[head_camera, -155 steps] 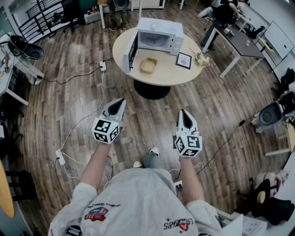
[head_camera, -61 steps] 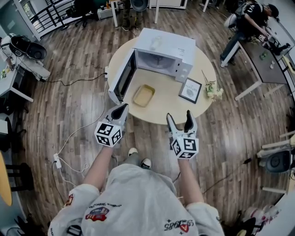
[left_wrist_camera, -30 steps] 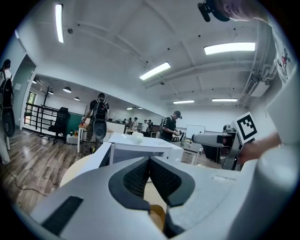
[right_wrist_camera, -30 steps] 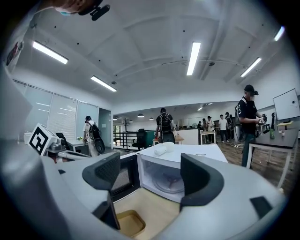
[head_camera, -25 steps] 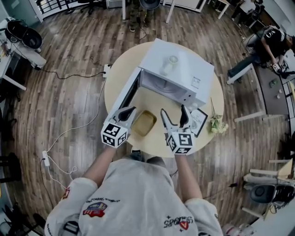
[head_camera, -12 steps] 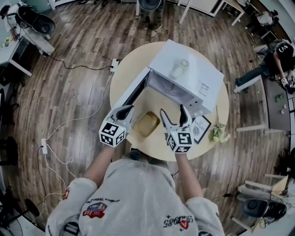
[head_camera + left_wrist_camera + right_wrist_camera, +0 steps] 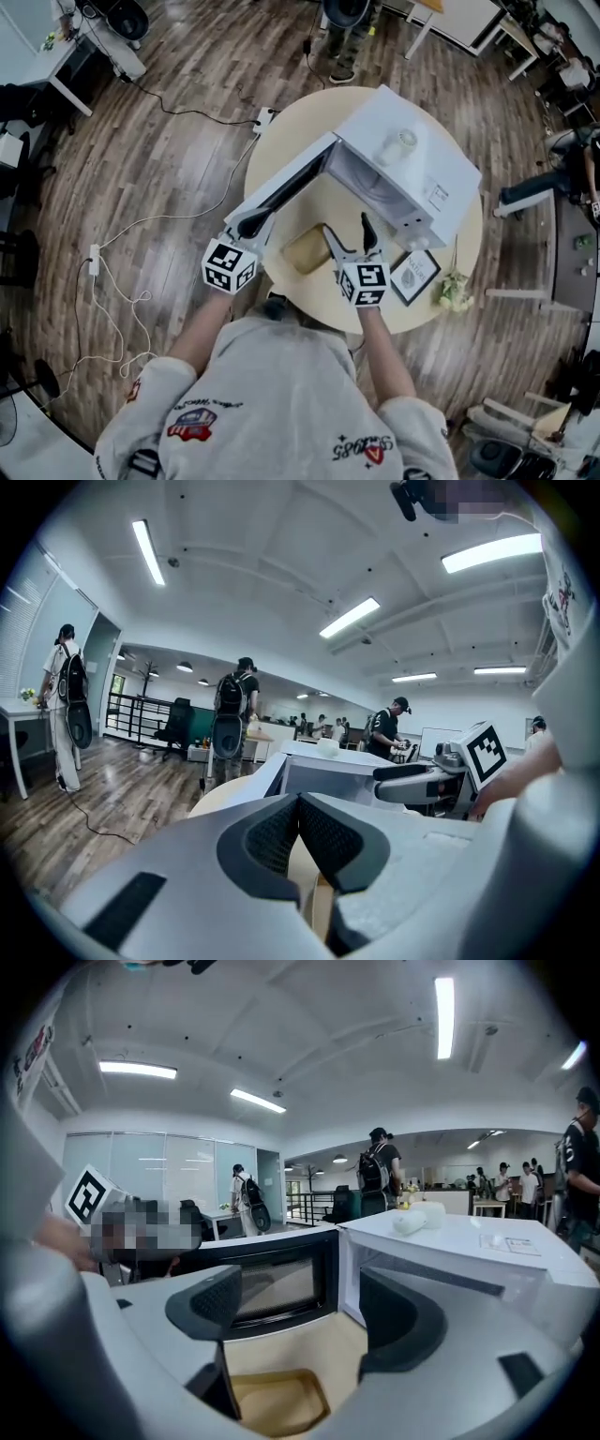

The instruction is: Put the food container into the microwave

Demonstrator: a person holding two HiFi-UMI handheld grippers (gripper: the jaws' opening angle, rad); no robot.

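A shallow tan food container [image 7: 305, 250] [image 7: 277, 1401] lies on the round table [image 7: 291, 159] in front of the white microwave [image 7: 412, 169] [image 7: 469, 1251], whose door [image 7: 281, 192] [image 7: 272, 1283] stands swung open to the left. My right gripper [image 7: 345, 236] [image 7: 309, 1321] is open, hovering just right of and above the container, with nothing between its jaws. My left gripper [image 7: 253, 225] [image 7: 298, 832] is shut and empty, near the table's front-left edge by the open door.
A framed picture [image 7: 415, 275] and a small bunch of flowers [image 7: 455, 292] sit at the table's right. A white cup-like object [image 7: 397, 145] rests on the microwave top. Cables [image 7: 112, 291] trail over the wood floor. People [image 7: 230, 714] stand in the office behind.
I have walked from across the room up to the table. Both grippers now reach over its front edge, the right one having opened on the way and come beside the container.
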